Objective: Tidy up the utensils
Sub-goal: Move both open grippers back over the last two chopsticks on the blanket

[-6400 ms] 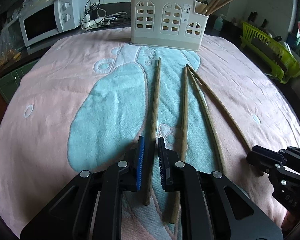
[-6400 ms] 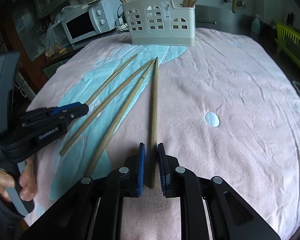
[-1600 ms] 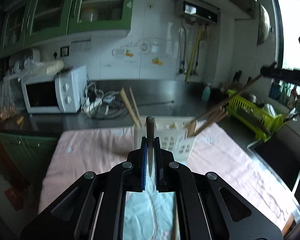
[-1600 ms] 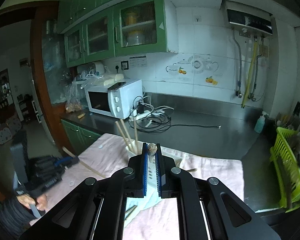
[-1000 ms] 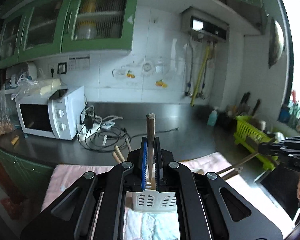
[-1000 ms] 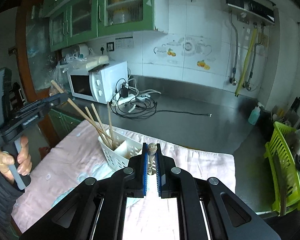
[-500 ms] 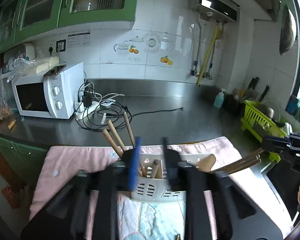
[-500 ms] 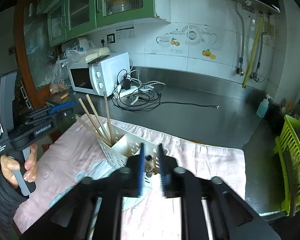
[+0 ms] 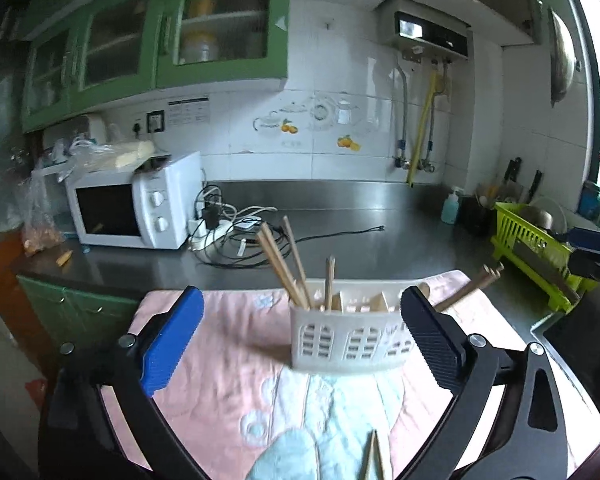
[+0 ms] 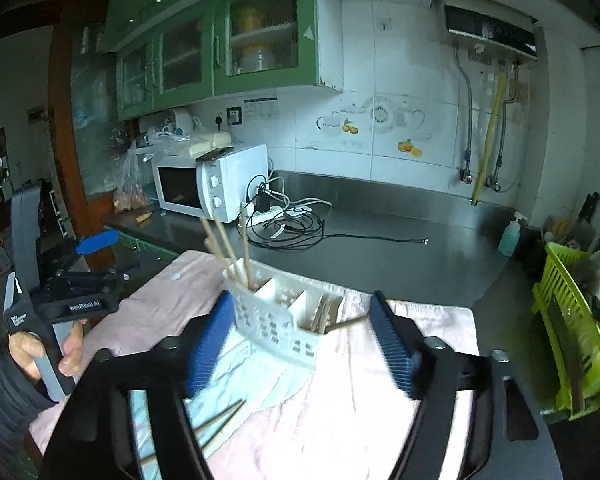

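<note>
**Chopsticks stand in the holder, both grippers spread**

Left gripper (image 9: 302, 336) and right gripper (image 10: 302, 340) have just been opening; nothing sits between their jaws. Beyond them the white utensil holder (image 9: 346, 344) stands on the pink towel (image 9: 228, 368), chopsticks (image 9: 286, 270) upright in its left compartment. Two loose sticks (image 10: 216, 426) lie nearer.

One utensil holder (image 9: 346, 336) stands on the pink cloth (image 9: 228, 360). Its left end compartment holds four upright wooden sticks (image 9: 288, 268). At least two more sticks (image 9: 470, 284) lean out of its right end; the exact count is unclear. In front of the holder two sticks (image 10: 220, 424) lie on the cloth. Behind the holder: one microwave (image 9: 134, 204), one soap bottle (image 9: 451, 204). Right of it: one green dish rack (image 9: 532, 252). Two grippers are present.
</note>
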`<action>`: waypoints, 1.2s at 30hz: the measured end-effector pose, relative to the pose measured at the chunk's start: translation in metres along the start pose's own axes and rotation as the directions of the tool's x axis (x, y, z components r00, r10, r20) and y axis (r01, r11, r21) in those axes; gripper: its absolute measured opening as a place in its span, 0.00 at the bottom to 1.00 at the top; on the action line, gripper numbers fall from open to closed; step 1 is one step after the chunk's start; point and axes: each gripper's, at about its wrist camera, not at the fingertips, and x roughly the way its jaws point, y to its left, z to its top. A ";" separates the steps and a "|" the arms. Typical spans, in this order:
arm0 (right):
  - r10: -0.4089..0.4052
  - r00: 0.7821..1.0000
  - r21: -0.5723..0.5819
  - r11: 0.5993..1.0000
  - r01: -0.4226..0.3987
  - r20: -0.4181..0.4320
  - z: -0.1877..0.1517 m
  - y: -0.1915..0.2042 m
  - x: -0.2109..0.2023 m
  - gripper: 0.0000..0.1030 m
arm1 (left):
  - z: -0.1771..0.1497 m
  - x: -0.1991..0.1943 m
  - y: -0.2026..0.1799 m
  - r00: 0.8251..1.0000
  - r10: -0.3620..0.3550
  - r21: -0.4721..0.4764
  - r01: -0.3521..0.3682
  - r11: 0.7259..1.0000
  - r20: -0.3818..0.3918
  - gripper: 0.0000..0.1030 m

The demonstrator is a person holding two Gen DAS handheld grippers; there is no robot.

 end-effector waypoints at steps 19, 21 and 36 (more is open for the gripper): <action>0.036 0.986 0.032 0.999 -0.031 -0.161 -0.162 0.083 -0.018 0.85 | -0.151 -0.097 0.057 0.992 0.029 -0.152 -0.048 0.987 -0.122 0.95; 0.058 0.979 0.047 0.998 -0.050 -0.197 -0.178 0.096 -0.012 0.85 | -0.161 -0.098 0.062 0.985 0.053 -0.146 -0.077 0.986 -0.161 0.95; 0.114 0.926 0.150 0.987 -0.063 -0.359 -0.239 0.153 0.044 0.51 | -0.204 -0.122 0.092 0.957 0.187 -0.183 -0.229 0.956 -0.222 0.95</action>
